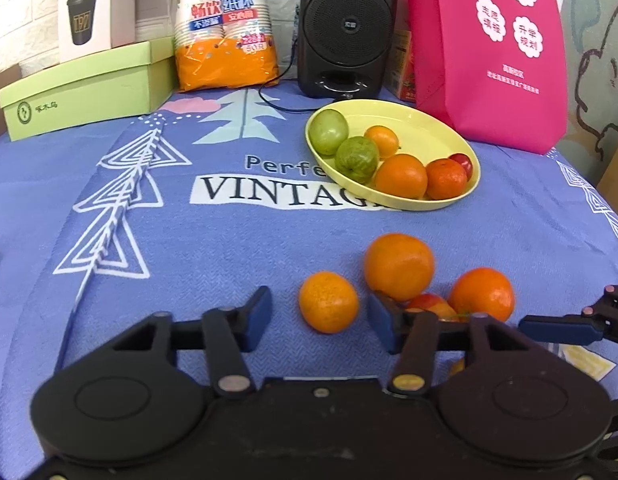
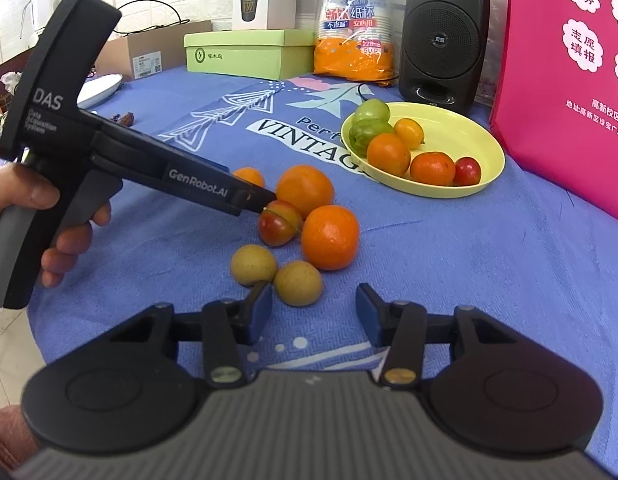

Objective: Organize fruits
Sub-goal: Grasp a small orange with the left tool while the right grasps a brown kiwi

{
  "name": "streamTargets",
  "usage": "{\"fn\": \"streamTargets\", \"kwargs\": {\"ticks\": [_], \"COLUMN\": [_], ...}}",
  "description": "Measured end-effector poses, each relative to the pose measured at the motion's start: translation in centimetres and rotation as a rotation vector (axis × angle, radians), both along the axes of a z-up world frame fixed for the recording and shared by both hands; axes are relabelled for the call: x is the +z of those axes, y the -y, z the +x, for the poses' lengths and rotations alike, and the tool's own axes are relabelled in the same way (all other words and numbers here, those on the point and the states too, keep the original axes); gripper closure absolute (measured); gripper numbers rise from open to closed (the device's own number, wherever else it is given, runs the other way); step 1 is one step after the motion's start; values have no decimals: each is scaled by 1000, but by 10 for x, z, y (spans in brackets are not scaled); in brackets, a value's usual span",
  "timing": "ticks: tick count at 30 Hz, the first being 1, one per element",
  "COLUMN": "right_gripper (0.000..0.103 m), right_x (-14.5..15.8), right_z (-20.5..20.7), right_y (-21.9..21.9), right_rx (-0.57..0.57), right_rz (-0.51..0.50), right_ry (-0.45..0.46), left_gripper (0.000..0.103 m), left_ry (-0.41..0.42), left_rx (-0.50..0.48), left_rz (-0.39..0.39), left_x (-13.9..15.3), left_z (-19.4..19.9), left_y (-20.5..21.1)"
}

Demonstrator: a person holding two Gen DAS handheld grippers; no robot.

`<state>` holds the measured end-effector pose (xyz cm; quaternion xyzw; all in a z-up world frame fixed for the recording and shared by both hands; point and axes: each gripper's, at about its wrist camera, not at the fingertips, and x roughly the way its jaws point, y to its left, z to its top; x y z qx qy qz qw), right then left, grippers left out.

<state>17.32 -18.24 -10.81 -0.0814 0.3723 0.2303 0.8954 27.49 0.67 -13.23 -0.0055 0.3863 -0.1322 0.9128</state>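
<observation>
Left gripper (image 1: 319,320), jaws part-spread around a small orange (image 1: 328,302) on the blue cloth (image 1: 189,240), pads near its flanks but not visibly pressing. Right gripper (image 2: 313,314), jaws likewise part-spread, nosing at a tan round fruit (image 2: 298,283) lying just ahead of the left pad, nothing pinched. Beside it a second tan fruit (image 2: 253,264). Just beyond, a touching cluster: red-yellow fruit (image 2: 278,222), two larger oranges (image 2: 329,237) (image 2: 305,190). Farther back, yellow plate (image 2: 485,176) already holding six fruits. Probably light, firm, round, prone to rolling; best taken across the widest middle, gently, thin skin likely bruising.
</observation>
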Motion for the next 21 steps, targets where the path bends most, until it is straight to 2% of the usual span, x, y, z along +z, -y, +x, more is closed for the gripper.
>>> {"fn": "streamTargets", "kwargs": {"ticks": [3, 4, 5, 14, 21], "right_gripper": [57, 57, 57, 57, 72], "right_x": [0, 0, 0, 0, -1], "right_z": [0, 0, -1, -2, 0], "right_y": [-1, -1, -1, -3, -7], "right_rx": [1, 2, 2, 6, 32], "right_rz": [-4, -6, -8, -17, -11], "right_ry": [3, 6, 7, 18, 15], "left_gripper": [61, 70, 73, 73, 73], "left_ry": [-3, -4, -7, -11, -12], "left_rx": [-7, -9, -13, -21, -26], "left_rz": [-11, -13, -18, -29, -26], "left_x": [0, 0, 0, 2, 3], "left_z": [-1, -1, -1, -5, -8], "left_y": [-1, -1, -1, -2, -3]}}
